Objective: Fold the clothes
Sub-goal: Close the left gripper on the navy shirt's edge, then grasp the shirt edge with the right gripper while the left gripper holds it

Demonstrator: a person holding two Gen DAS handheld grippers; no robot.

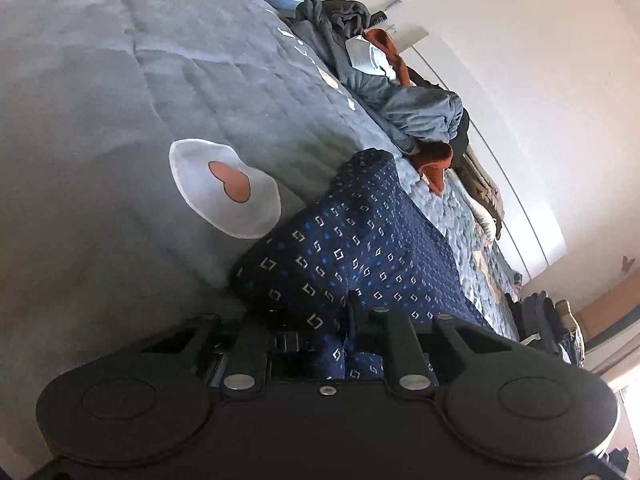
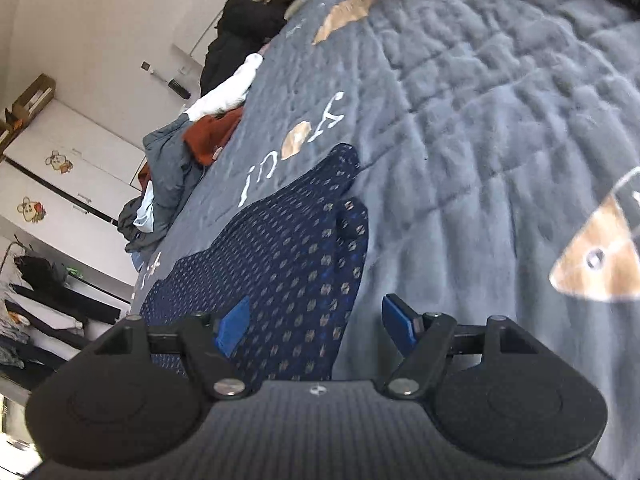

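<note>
Left gripper [image 1: 352, 312]: jaws nearly closed, pinching bunched fold of navy-blue patterned garment [image 1: 360, 232]; fingertips buried in cloth. Right gripper [image 2: 316, 320]: blue pads [image 2: 234, 324] spread wide, released, hovering over garment's edge, gripping nothing. Garment lies on grey quilted bedspread with printed motifs [image 2: 480, 120]. Beyond: heap of grey, rust-orange and white clothes [image 1: 400, 92] along bed's far edge. Farthest: white wardrobe with cartoon stickers [image 2: 60, 168].
</note>
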